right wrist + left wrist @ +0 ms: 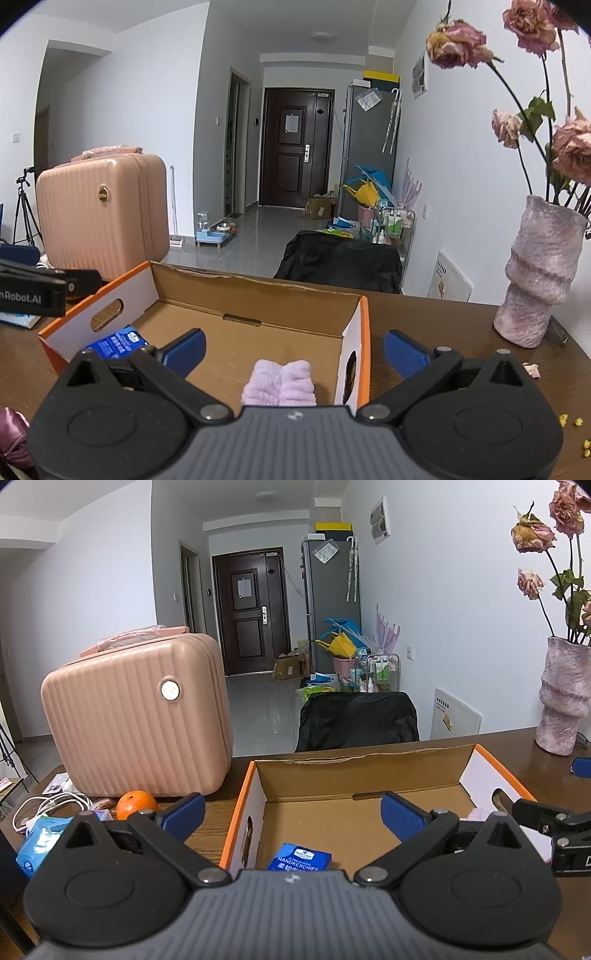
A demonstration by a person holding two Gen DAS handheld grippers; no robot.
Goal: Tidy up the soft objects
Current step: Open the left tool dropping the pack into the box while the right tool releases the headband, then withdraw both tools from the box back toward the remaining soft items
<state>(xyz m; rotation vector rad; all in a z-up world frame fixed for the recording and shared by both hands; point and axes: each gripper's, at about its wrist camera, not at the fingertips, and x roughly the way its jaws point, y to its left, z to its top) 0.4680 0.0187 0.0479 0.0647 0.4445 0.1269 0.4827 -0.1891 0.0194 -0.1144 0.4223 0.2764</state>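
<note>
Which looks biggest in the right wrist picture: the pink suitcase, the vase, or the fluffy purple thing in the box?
1. Pink suitcase looks biggest.
2. Vase next.
3. Fluffy purple cloth in the cardboard box looks smallest.
The cloth is partly hidden and each sits at a different nearness, so true sizes are unsure.

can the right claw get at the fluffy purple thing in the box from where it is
Probably yes. The right claw is open and sits just above the fluffy purple thing, which lies uncovered in the cardboard box; the open top leaves the way free.
</note>
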